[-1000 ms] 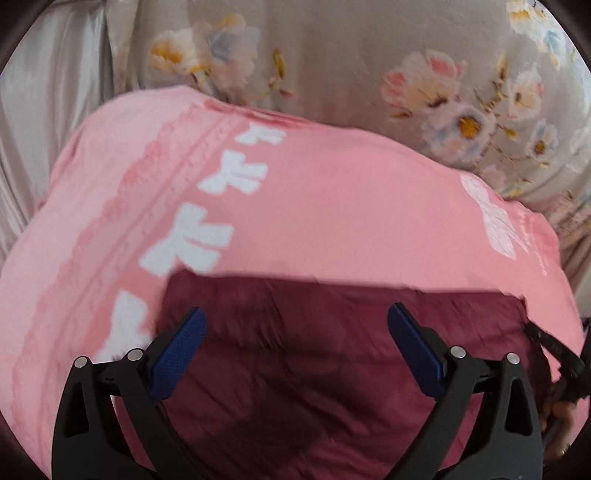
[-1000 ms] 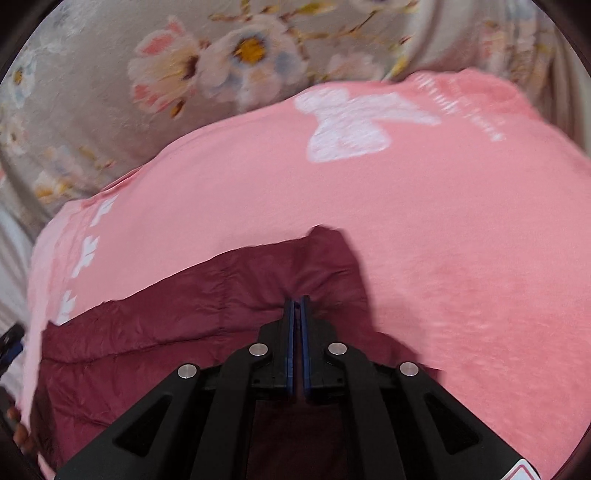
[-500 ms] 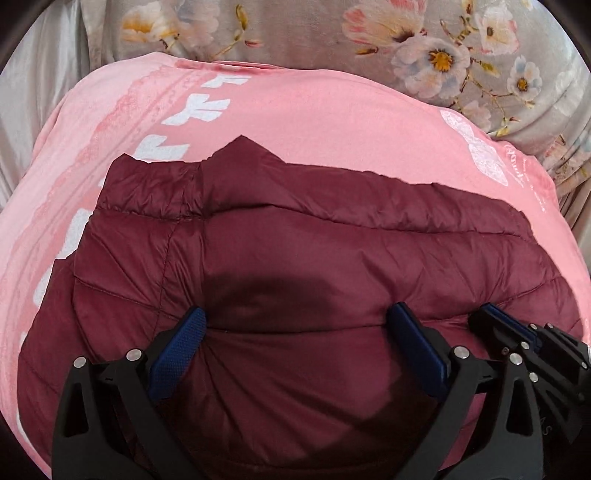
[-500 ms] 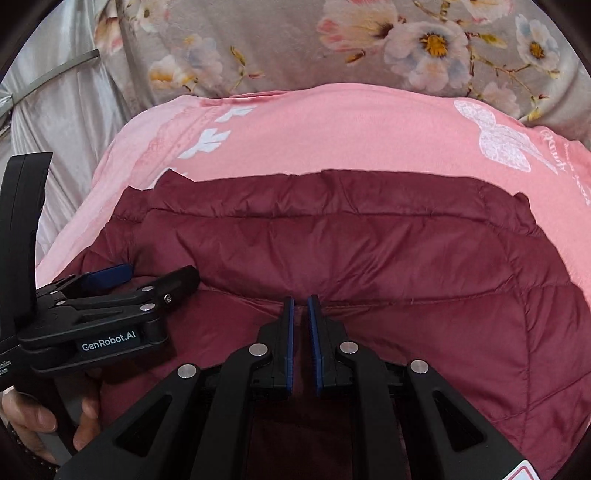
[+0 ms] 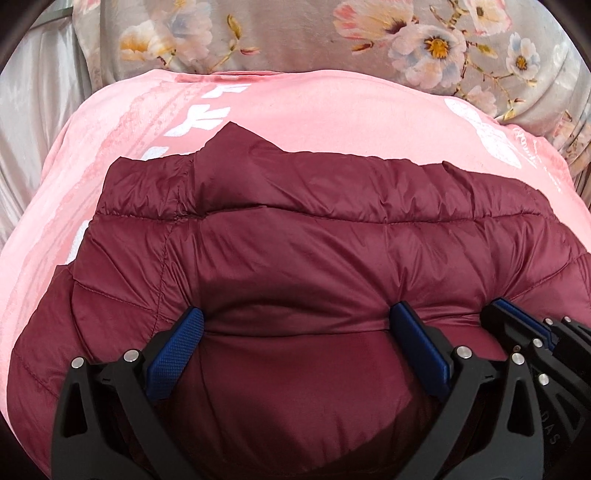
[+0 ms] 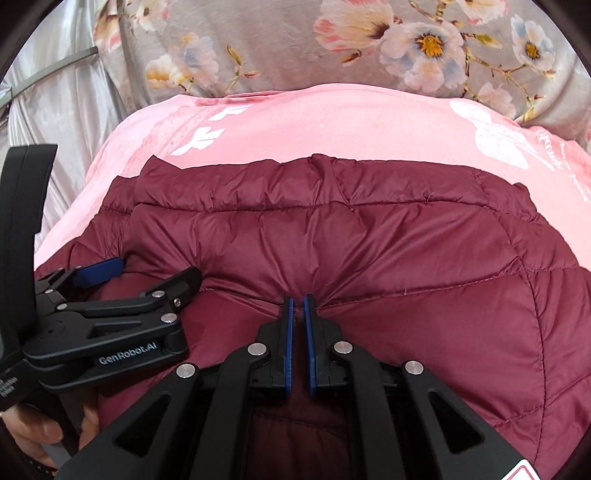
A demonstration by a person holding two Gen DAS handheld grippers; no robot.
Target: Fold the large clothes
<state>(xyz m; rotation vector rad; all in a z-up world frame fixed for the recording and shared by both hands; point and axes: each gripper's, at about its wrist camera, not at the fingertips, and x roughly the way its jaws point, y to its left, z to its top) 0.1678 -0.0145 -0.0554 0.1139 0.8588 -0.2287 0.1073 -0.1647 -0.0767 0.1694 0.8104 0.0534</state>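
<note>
A maroon quilted puffer jacket (image 5: 332,251) lies folded on a pink blanket (image 5: 332,110); it also shows in the right wrist view (image 6: 369,240). My left gripper (image 5: 295,336) is open, its blue pads (image 5: 177,343) pressing on the jacket's near fold with fabric bulging between them. My right gripper (image 6: 298,306) has its jaws slightly parted at the jacket's near fold, with no fabric visibly pinched between the pads. The right gripper shows at the right edge of the left wrist view (image 5: 524,325). The left gripper shows at the left of the right wrist view (image 6: 136,284).
The pink blanket (image 6: 332,122) has white bow prints and lies on a grey floral bedspread (image 5: 295,33). A shiny grey curtain (image 6: 55,103) hangs at the left. The person's hand (image 6: 33,435) holds the left gripper handle.
The jacket's edge was carried forward and laid down over itself. The right gripper's jaws, shut a second ago, have parted slightly. Both grippers have drawn back low over the near fold.
</note>
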